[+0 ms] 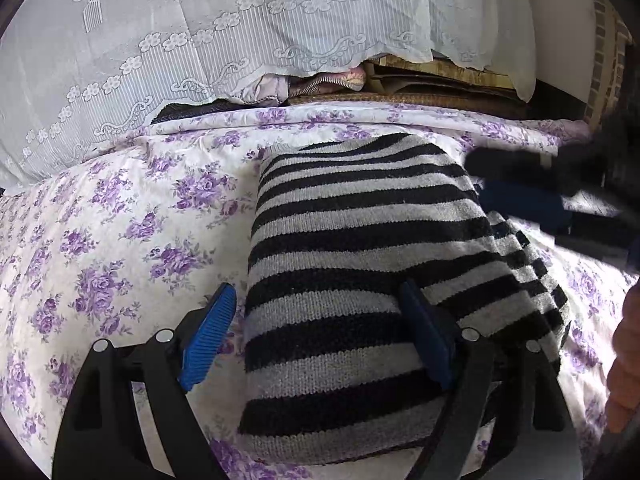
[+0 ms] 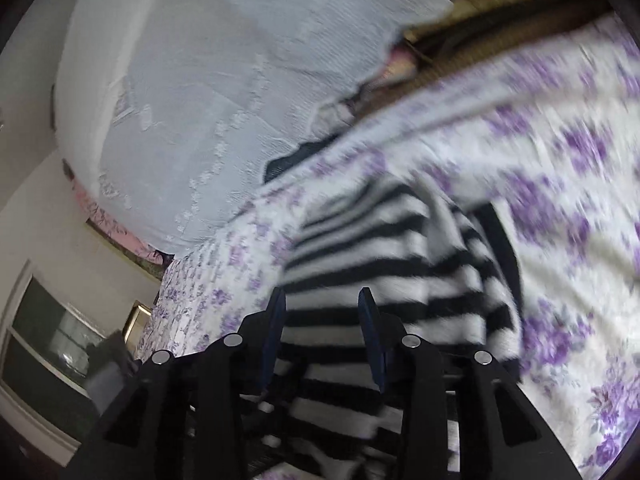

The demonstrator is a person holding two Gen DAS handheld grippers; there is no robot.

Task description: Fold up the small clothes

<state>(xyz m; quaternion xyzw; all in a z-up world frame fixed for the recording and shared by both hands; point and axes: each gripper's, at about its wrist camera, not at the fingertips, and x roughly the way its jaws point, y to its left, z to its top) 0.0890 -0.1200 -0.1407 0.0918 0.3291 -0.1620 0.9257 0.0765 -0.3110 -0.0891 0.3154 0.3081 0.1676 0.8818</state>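
- A folded black-and-grey striped garment (image 1: 360, 280) is found lying on a purple-flowered bedspread (image 1: 120, 240), at picture centre in the left wrist view.
- The left gripper (image 1: 320, 336) is seen released, jaws spread wide; one pad stands at 7 o'clock of the garment, clear of it, the other over the knit.
- The right gripper (image 2: 322, 336) is seen partly parted above the garment; nothing is clasped.
- A white lace cover (image 1: 200, 40) is noted at 12 o'clock.

We see a bed (image 1: 120, 240) under a white sheet (image 1: 168, 200) printed with purple flowers; a folded striped knit (image 1: 352, 280) (black and grey) lies on it.
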